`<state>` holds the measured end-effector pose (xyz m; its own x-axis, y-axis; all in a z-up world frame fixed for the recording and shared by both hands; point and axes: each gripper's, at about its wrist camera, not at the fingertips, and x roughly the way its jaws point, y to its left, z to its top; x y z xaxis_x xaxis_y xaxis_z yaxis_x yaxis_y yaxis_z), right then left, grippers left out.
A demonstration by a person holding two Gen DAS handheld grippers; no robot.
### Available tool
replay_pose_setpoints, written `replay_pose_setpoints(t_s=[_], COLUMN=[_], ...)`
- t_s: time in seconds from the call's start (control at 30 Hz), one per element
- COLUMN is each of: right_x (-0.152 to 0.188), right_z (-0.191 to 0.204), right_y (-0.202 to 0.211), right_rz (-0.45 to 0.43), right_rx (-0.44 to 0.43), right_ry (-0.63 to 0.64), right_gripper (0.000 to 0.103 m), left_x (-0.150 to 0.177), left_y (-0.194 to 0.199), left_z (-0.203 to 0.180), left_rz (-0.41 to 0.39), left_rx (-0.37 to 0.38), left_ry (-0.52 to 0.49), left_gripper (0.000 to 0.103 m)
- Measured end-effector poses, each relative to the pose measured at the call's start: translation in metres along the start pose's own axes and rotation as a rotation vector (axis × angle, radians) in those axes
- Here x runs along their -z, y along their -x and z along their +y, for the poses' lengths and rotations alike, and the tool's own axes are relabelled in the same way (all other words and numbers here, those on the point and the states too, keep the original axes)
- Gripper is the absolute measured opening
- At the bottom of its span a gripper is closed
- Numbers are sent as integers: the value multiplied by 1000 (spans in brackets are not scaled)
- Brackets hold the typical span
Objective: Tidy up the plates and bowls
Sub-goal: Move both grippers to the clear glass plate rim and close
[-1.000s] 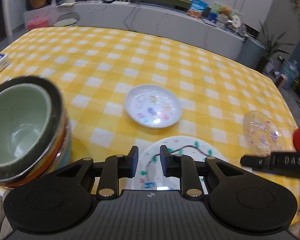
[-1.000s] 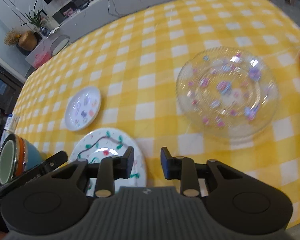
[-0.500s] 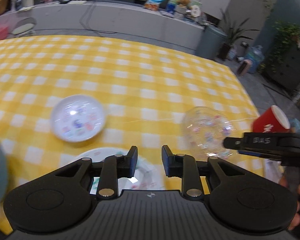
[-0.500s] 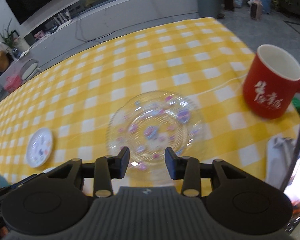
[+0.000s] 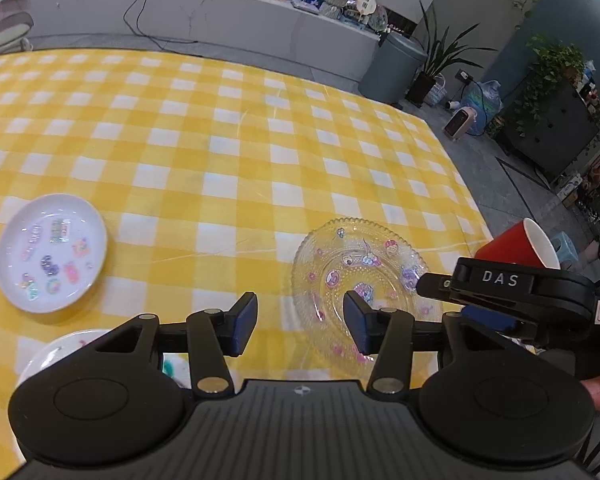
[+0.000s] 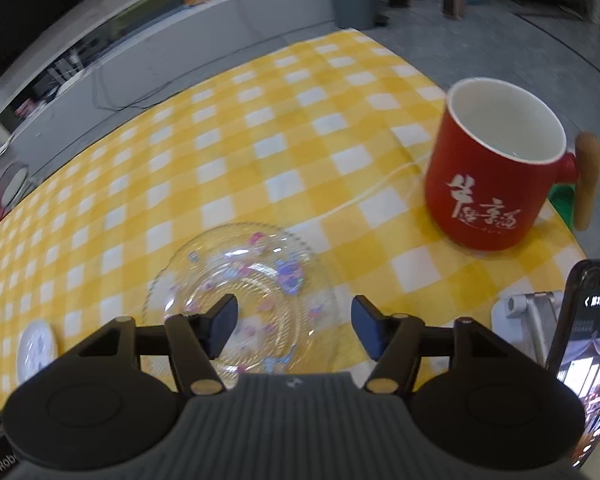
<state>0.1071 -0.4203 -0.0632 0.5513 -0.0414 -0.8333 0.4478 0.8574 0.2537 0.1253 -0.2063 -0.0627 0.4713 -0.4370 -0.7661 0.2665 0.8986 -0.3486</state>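
Observation:
A clear glass plate [image 5: 360,268] with small coloured prints lies on the yellow checked tablecloth; it also shows in the right wrist view [image 6: 244,280]. My left gripper [image 5: 300,326] is open and empty above the plate's near left edge. My right gripper [image 6: 294,330] is open and empty just over the plate's near rim; it shows in the left wrist view [image 5: 476,312] at the plate's right side. A small white plate [image 5: 52,252] with stickers lies to the left and shows in the right wrist view [image 6: 36,350]. A larger white patterned plate [image 5: 60,350] is partly hidden under my left gripper.
A red mug [image 6: 496,168] with white characters stands right of the glass plate, also in the left wrist view [image 5: 516,246]. A phone on a stand [image 6: 580,336] is at the near right. The table's right edge [image 5: 452,160] drops to the floor.
Both grippers have swung right, from the bowl stack and white plates to the glass plate, and both have opened wider. The stacked bowls have left the view.

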Motion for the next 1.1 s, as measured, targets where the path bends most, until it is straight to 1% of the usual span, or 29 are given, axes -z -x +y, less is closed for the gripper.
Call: replay_pose_setpoints(t_s=[0.1, 0.2, 0.33, 0.43, 0.53, 0.67, 0.7, 0.73, 0.77, 0.8, 0.83, 0.97, 1.0, 1.03, 1.1], right_x=[-3, -4, -5, -4, -4, -3, -3, -2, -2, -2, -1, -1, 0, 0, 1], right_z=[-1, 0, -6, -12, -16, -15, -14, -12, -11, -9, -9, -8, -10, -11, -11], right_y=[-6, -12, -18, -22, -24, -23, -23, -23, -23, -24, -24, -25, -25, -25, -29], right_rz=[3, 13, 29, 45, 57, 48, 45, 41, 40, 39, 41, 38, 42, 49, 78], right_rx=[18, 27, 39, 22, 11, 2, 2, -1, -7, -11, -22, -32, -46, -70, -144], right_ry=[-11, -17, -64, -105, -137, -144, -139, -132, -127, -123, -123, -132, -141, -152, -176], right_gripper=[63, 66, 67, 67, 67, 68, 66, 58, 55, 49, 42, 34, 30, 27, 26], left_x=[-3, -6, -8, -10, -11, -12, -13, -13, -14, -14, -15, -17, -18, -19, -19], left_y=[-9, -16, -26, -33, -37, -41, -41, -42, -43, -43, -43, -43, -44, -44, -42], left_z=[0, 0, 3, 6, 8, 9, 10, 10, 11, 12, 13, 18, 19, 21, 24], left_rz=[9, 12, 27, 36, 37, 37, 37, 36, 35, 35, 33, 34, 38, 42, 42], left_rx=[-9, -9, -6, 7, 8, 20, 23, 25, 26, 24, 23, 24, 25, 27, 26], left_ry=[2, 7, 33, 61, 65, 73, 75, 75, 75, 75, 77, 83, 83, 83, 85], left_gripper=[58, 58, 58, 58, 58, 56, 55, 55, 55, 53, 49, 43, 40, 38, 37])
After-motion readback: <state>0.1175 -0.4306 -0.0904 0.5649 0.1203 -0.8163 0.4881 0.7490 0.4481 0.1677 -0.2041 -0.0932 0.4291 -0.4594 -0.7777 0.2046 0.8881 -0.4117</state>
